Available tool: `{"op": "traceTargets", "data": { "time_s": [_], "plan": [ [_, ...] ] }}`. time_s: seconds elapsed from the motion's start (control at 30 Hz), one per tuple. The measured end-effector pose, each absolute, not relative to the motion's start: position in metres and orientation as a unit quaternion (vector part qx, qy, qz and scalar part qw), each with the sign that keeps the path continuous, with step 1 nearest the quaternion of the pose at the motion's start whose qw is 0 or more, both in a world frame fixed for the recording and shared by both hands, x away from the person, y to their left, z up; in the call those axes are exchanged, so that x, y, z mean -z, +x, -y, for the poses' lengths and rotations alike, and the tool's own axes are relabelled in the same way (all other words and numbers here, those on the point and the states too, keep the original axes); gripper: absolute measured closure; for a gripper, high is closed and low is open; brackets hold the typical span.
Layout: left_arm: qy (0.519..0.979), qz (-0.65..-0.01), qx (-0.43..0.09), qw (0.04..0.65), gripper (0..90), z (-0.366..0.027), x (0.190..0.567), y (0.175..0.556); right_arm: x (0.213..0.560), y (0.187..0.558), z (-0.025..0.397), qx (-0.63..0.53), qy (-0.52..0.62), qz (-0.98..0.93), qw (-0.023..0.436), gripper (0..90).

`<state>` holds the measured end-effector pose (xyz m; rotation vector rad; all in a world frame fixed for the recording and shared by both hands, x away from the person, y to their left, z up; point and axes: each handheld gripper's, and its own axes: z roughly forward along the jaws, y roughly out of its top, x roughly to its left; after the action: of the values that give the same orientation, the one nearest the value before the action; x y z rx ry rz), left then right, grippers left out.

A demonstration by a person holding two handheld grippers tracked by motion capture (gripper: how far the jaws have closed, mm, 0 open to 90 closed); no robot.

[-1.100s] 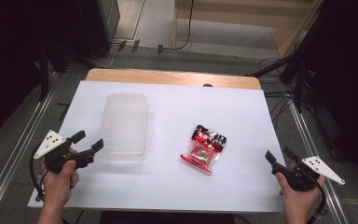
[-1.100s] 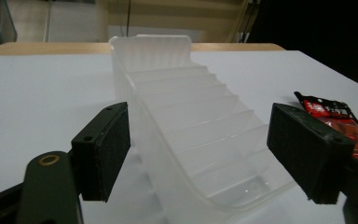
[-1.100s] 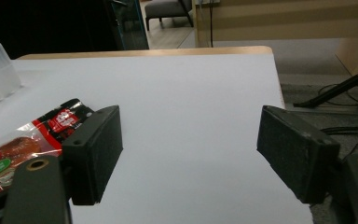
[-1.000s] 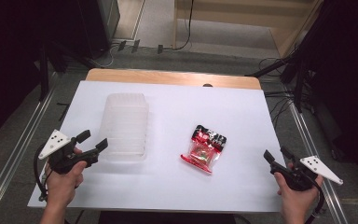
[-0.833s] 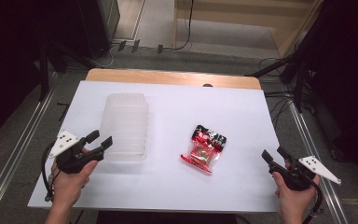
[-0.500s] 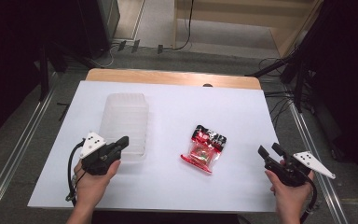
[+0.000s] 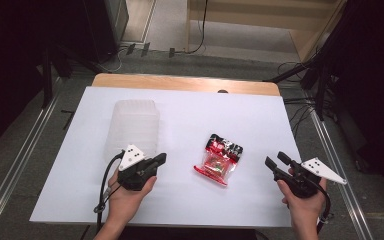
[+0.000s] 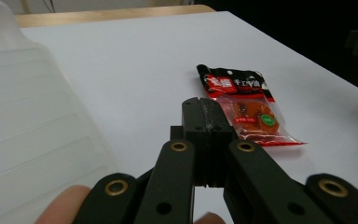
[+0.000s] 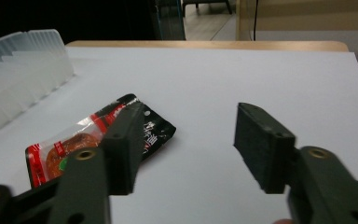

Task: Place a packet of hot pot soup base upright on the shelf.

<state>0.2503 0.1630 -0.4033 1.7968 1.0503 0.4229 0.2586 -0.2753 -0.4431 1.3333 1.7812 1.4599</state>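
While my left gripper [image 7: 159,161] sits clenched lower left, my right gripper [image 7: 276,164] gapes lower right, snack packet [image 7: 219,159] between.

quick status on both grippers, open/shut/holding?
Left gripper: jaws shut, holding nothing, beside the clear container.
Right gripper: jaws open, holding nothing, apart from the snack packet.

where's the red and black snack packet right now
In the high view the red and black plastic snack packet lies flat on the white table, right of centre, between the clear ribbed plastic container and the right tongs, touching neither.
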Motion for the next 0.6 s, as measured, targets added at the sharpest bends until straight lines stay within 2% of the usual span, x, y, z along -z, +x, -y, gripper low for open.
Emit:
{"op": "traceTargets", "data": {
  "time_s": [0.13, 0.6],
  "plan": [
    [0.745, -0.425, -0.172, 0.484, 90.0, -0.148, 0.407, 0.252, 0.443, 0.261, 0.269, -0.527, 0.487, -0.658, 0.228, 29.6],
    [0.772, -0.397, -0.153, 0.473, 90.0, -0.111, 0.42, 0.255, 0.446, 0.265, 0.259, -0.523, 0.483, -0.668, 0.217, 25.5]
  ]
}}
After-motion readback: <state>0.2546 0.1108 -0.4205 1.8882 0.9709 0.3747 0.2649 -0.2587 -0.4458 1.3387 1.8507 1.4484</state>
